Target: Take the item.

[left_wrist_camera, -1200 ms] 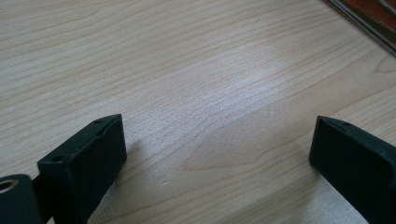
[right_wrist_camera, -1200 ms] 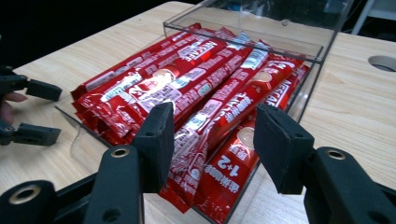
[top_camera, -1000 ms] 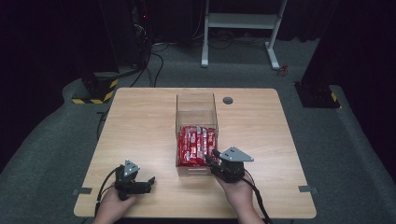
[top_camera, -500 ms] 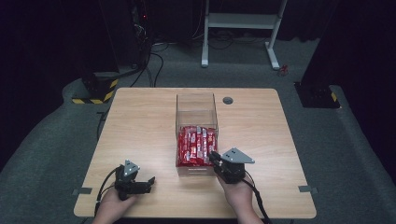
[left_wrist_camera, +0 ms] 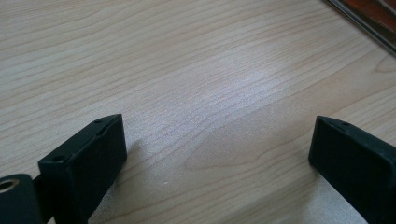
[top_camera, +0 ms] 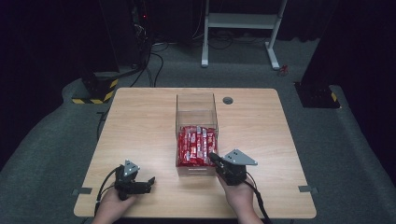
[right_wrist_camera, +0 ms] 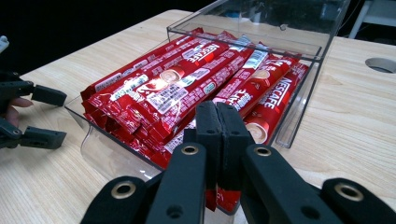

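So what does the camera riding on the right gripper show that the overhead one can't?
The right gripper view shows the NESCAFE print on the red sachets and the right gripper shut on one sachet's end. The high view shows the whole table, the floor, and both hands. Both show the clear box and the open left gripper.

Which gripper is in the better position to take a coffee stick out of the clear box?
Right. The right gripper is at the clear box, jaws shut on a red Nescafe stick. The left gripper rests open on bare table.
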Demonstrator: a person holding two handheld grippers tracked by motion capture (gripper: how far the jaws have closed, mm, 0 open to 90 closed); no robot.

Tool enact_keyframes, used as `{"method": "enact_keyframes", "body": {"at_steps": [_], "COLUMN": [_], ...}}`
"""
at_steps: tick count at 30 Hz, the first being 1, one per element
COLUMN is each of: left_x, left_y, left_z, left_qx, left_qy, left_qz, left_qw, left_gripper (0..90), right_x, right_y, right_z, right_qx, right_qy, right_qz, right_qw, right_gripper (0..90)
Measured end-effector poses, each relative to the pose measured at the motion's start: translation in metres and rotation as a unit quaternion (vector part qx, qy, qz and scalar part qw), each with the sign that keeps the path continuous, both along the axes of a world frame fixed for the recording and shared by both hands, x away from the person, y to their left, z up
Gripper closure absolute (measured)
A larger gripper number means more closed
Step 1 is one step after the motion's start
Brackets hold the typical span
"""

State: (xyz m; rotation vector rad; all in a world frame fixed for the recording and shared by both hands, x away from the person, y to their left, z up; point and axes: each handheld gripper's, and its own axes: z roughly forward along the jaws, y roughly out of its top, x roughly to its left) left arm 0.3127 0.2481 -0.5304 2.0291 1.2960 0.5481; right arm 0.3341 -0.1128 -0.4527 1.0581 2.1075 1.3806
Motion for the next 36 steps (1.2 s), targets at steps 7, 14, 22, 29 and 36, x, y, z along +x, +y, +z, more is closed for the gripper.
{"method": "enact_keyframes", "body": {"at_steps": [7, 14, 22, 29, 36], "left_x": [0.001, 0.002, 0.002, 0.003, 0.003], "left_y": [-0.001, -0.001, -0.001, -0.001, -0.001], "left_z": [0.0, 0.0, 0.0, 0.0, 0.0], "left_qx": [0.0, 0.001, 0.001, 0.001, 0.002], "left_qy": [0.001, 0.003, 0.003, 0.004, 0.002], "left_qz": [-0.003, -0.006, -0.007, -0.007, -0.007], "left_qw": [1.0, 1.0, 1.0, 1.0, 1.0], "left_gripper": [3.2, 2.2, 2.1, 2.1, 2.1], "right_x": [-0.005, -0.01, -0.013, -0.015, -0.017], "right_y": [-0.005, -0.007, -0.01, -0.013, -0.016], "right_z": [0.001, 0.003, 0.003, 0.005, 0.006], "right_qx": [0.003, 0.004, 0.003, 0.003, 0.006], "right_qy": [0.001, -0.001, -0.005, -0.007, -0.01], "right_qz": [-0.002, -0.003, -0.001, -0.004, -0.006], "right_qw": [1.0, 1.0, 1.0, 1.0, 0.9999], "right_gripper": [89.6, 89.6, 89.5, 89.5, 89.4]}}
